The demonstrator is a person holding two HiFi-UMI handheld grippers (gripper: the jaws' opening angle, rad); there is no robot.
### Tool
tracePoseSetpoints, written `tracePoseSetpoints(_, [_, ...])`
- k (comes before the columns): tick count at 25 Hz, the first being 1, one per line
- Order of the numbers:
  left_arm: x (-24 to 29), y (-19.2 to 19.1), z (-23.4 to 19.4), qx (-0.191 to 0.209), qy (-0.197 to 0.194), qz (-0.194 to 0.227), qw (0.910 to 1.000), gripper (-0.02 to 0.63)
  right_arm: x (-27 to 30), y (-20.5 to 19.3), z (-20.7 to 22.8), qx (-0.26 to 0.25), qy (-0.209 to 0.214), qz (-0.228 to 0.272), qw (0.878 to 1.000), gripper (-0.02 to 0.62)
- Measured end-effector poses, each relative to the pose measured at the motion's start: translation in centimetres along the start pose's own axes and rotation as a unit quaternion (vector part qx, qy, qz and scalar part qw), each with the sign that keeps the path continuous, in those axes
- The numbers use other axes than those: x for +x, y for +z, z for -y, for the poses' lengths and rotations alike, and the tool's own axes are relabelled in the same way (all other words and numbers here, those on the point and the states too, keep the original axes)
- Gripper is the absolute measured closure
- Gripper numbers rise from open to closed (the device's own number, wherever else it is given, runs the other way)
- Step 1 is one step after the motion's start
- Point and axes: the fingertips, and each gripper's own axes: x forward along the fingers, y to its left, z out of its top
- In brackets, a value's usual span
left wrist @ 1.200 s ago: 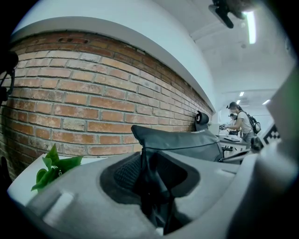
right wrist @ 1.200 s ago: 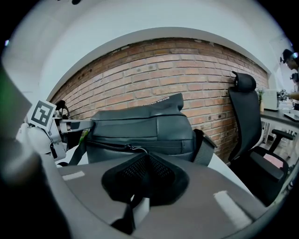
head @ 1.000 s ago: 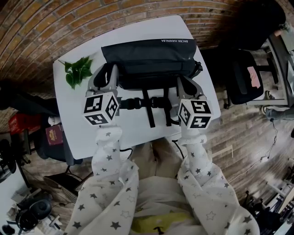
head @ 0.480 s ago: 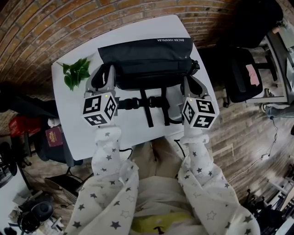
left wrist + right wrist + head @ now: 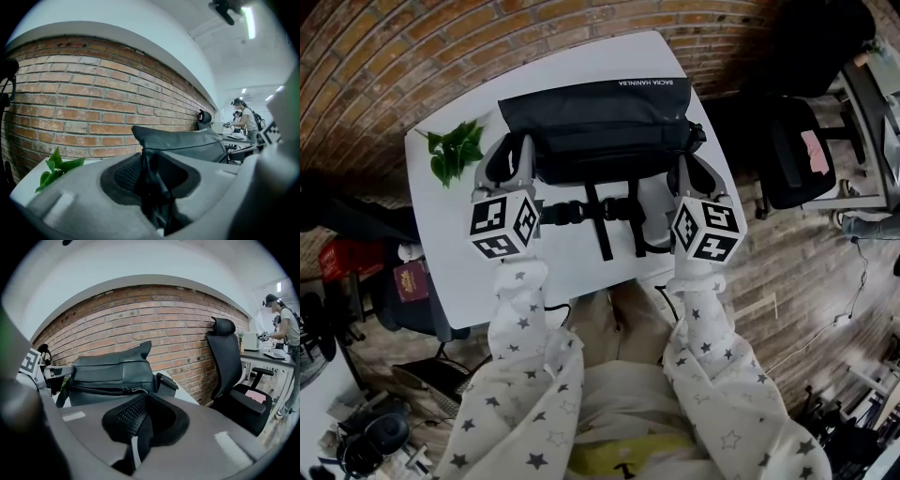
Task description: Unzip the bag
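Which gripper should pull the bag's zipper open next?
Right. The right gripper has its closed jaws right at the zipper pull, while the left gripper pinches the bag at its left end and can steady it.

We are finding only one line of print: white lettering [image 5: 653, 84] in capitals is running along the far edge of the black bag [image 5: 600, 122]. In the head view it is standing upside down to us and is looking like two words, roughly "BACRA HANINLRA" (we are not trusting every letter, the print being so small). In the right gripper view the same line is showing only as a pale streak, too small to read. The cube [image 5: 504, 223] on the left gripper [image 5: 514, 155] and the cube [image 5: 706, 230] on the right gripper [image 5: 694, 171] are carrying black-and-white square patterns, not letters. A dark red booklet [image 5: 411, 277] low at the left is bearing a gold emblem that we are failing to read.
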Motion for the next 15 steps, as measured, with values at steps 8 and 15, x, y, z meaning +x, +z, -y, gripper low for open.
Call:
tracePoseSetpoints(8, [0.0, -0.1, 0.0, 0.000, 0.004, 0.001, 1.0000, 0.499, -0.2, 0.0, 1.2, 0.009, -0.019, 0.003, 1.000, 0.575])
tracePoseSetpoints(15, [0.0, -0.1, -0.1, -0.001, 0.007, 0.002, 1.0000, 0.499, -0.3, 0.0, 2.4, 0.022, -0.036, 0.005, 0.999, 0.575])
